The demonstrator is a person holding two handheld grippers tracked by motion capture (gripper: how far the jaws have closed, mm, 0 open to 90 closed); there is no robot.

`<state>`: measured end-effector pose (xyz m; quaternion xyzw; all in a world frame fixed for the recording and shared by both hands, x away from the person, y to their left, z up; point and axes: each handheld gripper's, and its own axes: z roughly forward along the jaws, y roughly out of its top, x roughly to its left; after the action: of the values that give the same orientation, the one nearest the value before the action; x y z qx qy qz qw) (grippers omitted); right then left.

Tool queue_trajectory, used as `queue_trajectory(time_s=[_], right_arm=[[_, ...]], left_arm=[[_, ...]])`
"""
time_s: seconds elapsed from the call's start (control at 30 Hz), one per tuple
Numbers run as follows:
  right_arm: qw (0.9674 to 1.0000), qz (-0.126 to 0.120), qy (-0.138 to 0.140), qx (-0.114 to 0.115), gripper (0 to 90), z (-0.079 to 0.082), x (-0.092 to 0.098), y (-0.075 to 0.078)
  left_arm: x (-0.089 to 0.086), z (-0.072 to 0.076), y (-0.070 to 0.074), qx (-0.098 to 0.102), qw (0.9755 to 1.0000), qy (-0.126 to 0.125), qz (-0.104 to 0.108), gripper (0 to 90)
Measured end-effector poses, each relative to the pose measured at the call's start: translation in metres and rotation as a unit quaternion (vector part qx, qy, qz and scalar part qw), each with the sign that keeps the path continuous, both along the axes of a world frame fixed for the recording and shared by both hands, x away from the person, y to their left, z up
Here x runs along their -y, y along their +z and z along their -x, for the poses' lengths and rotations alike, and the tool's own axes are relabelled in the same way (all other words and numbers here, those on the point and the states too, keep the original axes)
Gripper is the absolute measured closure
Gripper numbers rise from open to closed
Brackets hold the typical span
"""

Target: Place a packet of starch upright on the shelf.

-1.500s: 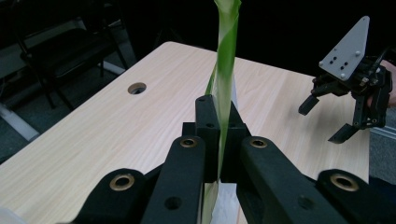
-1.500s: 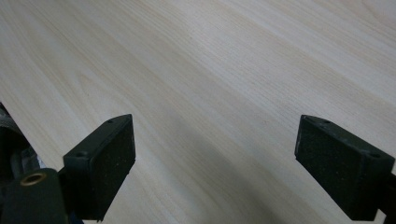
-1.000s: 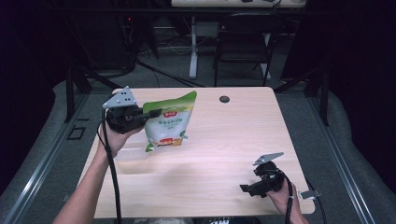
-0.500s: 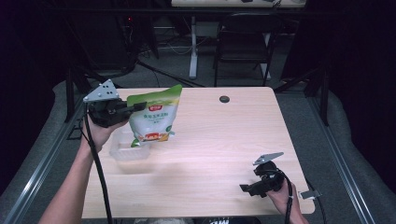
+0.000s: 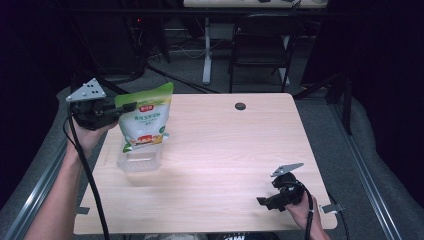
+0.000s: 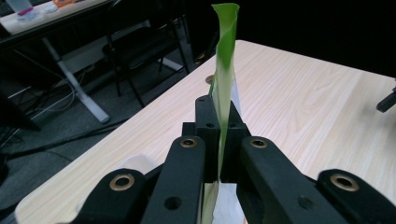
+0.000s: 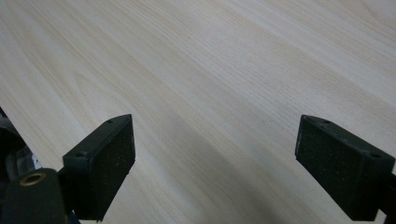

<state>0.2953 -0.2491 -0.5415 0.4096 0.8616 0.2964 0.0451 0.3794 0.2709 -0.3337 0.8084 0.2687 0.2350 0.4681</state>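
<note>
Green-topped and white, the food pouch (image 5: 144, 119) has travelled toward the desk's (image 5: 215, 145) left edge since a second ago, uncovering a clear plastic container (image 5: 140, 161) beneath it. Left claw (image 5: 124, 107) stays clamped on the pouch's upper edge, holding it aloft (bottom over the container). Right claw (image 7: 215, 163) rests near the right front corner, jaws wide apart, holding nothing.

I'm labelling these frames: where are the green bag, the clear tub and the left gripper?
green bag (image 5: 142, 122), high view, printed front.
clear tub (image 5: 139, 161), high view, front wall.
left gripper (image 6: 219, 140), left gripper view, between its fingertips.
</note>
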Motion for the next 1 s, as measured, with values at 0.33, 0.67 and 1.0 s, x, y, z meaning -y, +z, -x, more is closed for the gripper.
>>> queue_trajectory(time_s=[0.33, 0.67, 1.0], right_arm=[[1.0000, -0.001, -0.006, 0.003, 11.5, 0.000, 0.001, 0.000], [0.9999, 0.000, -0.010, 0.003, 11.4, 0.002, 0.004, 0.000], [0.9999, -0.001, -0.013, 0.003, 11.3, 0.003, 0.005, 0.000]], left_arm=[[-0.020, 0.000, 0.000, 0.000, 0.9999, 0.009, -0.008, 90.0], [-0.030, -0.002, -0.010, 0.001, 0.9999, -0.003, -0.016, 90.0], [-0.037, -0.008, -0.022, -0.012, 0.9996, -0.019, -0.015, 89.9]])
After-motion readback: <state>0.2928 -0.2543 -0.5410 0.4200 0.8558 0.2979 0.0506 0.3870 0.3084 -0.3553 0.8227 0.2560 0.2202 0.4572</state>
